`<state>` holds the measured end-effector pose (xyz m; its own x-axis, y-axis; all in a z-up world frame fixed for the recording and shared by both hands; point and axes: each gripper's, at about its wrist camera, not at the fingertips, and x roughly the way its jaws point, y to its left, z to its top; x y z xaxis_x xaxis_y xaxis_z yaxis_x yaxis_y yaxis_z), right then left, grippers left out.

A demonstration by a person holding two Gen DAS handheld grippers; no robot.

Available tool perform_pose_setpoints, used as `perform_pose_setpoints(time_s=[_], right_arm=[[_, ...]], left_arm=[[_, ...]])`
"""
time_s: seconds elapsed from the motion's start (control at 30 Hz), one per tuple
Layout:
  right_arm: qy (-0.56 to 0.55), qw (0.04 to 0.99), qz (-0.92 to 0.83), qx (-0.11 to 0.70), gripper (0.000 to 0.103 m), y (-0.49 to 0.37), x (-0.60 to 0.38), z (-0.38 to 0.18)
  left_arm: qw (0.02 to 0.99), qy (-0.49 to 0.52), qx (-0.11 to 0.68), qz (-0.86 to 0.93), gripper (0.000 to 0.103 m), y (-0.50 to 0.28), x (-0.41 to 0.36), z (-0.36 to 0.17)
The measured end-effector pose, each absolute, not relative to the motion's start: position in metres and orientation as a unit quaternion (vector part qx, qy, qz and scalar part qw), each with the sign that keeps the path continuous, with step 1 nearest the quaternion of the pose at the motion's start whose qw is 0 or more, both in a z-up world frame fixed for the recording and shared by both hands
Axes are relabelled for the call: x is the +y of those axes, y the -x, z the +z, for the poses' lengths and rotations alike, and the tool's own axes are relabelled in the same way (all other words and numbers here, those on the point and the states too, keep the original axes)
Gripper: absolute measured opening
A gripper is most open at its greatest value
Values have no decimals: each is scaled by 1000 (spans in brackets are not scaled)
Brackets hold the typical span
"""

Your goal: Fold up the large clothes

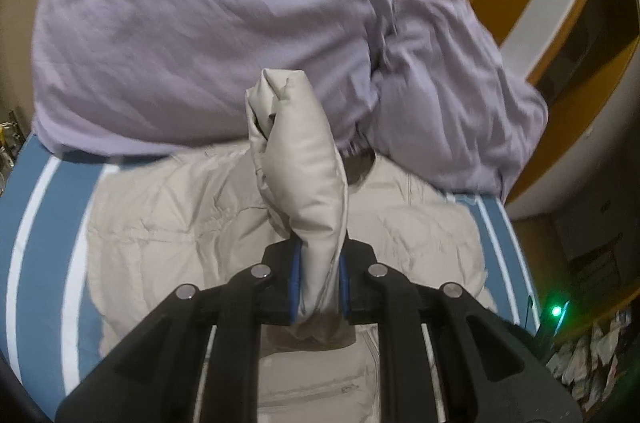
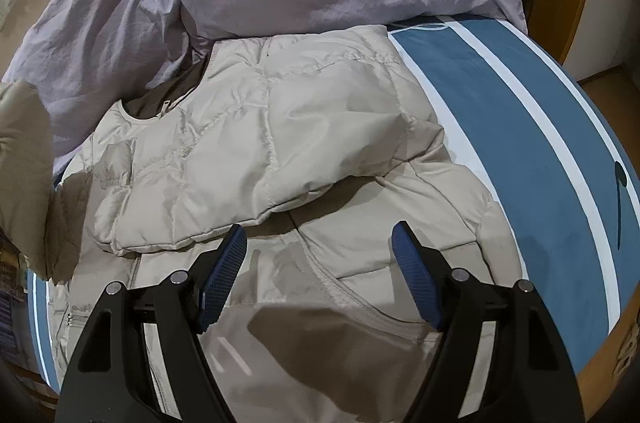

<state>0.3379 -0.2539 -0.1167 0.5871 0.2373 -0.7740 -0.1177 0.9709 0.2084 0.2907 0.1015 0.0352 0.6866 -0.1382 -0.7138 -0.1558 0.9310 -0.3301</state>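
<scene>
Clamped between the blue pads of the left gripper (image 1: pixel 319 281) is a sleeve (image 1: pixel 302 159) of the beige puffer jacket (image 2: pixel 256 143), lifted toward twelve o'clock so that the jacket's collar is partly hidden behind it. Its cuff end is bunched and hard to make out. Jaws of the right gripper (image 2: pixel 320 255) are held wide apart above the jacket, nothing between them. The jacket is spread on a blue, white-striped bed sheet (image 2: pixel 540 143), with a lilac duvet (image 1: pixel 200 43) piled at twelve o'clock.
</scene>
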Motion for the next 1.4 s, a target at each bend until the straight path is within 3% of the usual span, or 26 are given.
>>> perform_pose_setpoints(time_s=[0.5,0.63,0.8,1.13,1.23,1.4], right_arm=[[-68,886,89,450,77,-336,-260,-126],[-65,886,87,450,77,-337,-259,-126],[-64,888,93,445,77,-337,-254,-121],[-45,891,165,419,76,-330,-201,-92],[-32,889,195,414,69,-325,-176,-87],[-7,881,250,402,47,-318,-129,-75]], left_arm=[[855,160,493,-4,18,-328,46,-50],[855,158,494,-11,29,-331,41,-50],[863,157,480,-25,49,-325,40,-40],[868,155,471,21,51,-297,82,-34],[867,148,473,41,51,-287,94,-36],[867,134,475,72,53,-269,115,-40]])
